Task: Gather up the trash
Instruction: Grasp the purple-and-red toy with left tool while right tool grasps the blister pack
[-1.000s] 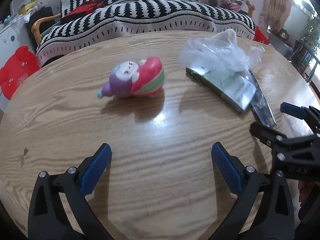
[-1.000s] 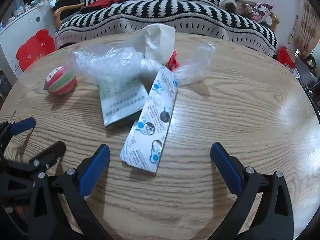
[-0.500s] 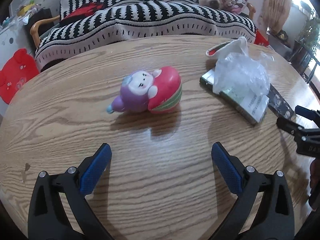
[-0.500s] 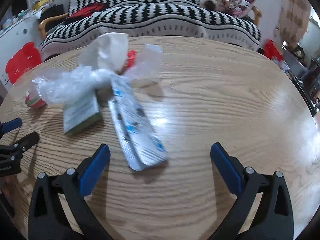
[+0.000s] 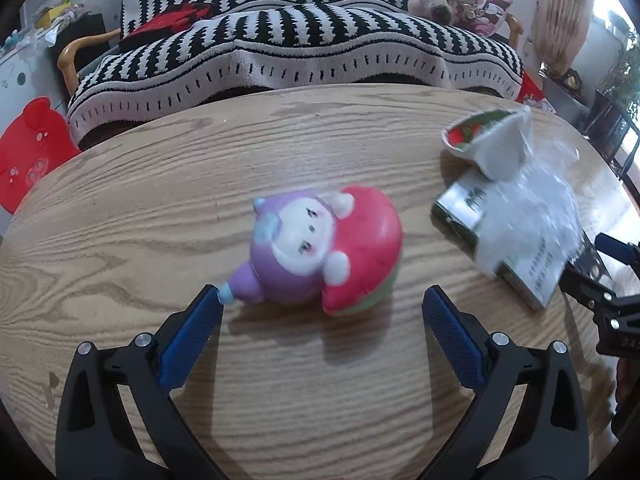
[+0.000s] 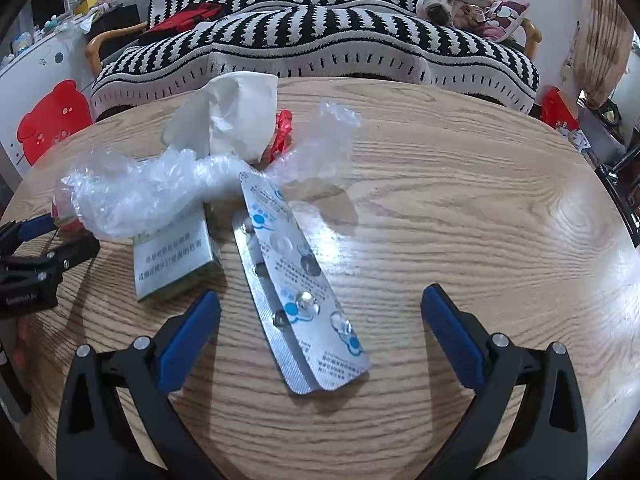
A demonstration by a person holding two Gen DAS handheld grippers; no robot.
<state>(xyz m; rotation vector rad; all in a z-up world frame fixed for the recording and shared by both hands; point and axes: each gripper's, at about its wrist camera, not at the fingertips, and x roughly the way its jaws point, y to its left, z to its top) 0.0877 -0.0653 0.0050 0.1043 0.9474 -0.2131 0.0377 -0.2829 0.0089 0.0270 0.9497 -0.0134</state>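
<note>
The blister pack (image 6: 298, 292) is seen lying flat on the wooden counter (image 6: 480, 208), directly ahead of the right hand-held gripper (image 6: 320, 328), whose blue-padded jaws are spread wide with nothing between them. Its long axis runs away from that gripper and slightly leftward, so its near end sits between the jaws; the right side is judged the nearer for it. Just left of it a small printed box (image 6: 172, 260) is found under crumpled clear plastic wrap (image 6: 160, 188), with a white tissue (image 6: 236, 116) behind. The left hand-held gripper (image 5: 320, 328), also spread and empty, is pointed at a squishy toy (image 5: 326, 248) lying on its side, its purple tip touching or almost touching the left pad. Beyond the counter a sofa with a black-and-white striped cover (image 6: 320, 44) is visible.
</note>
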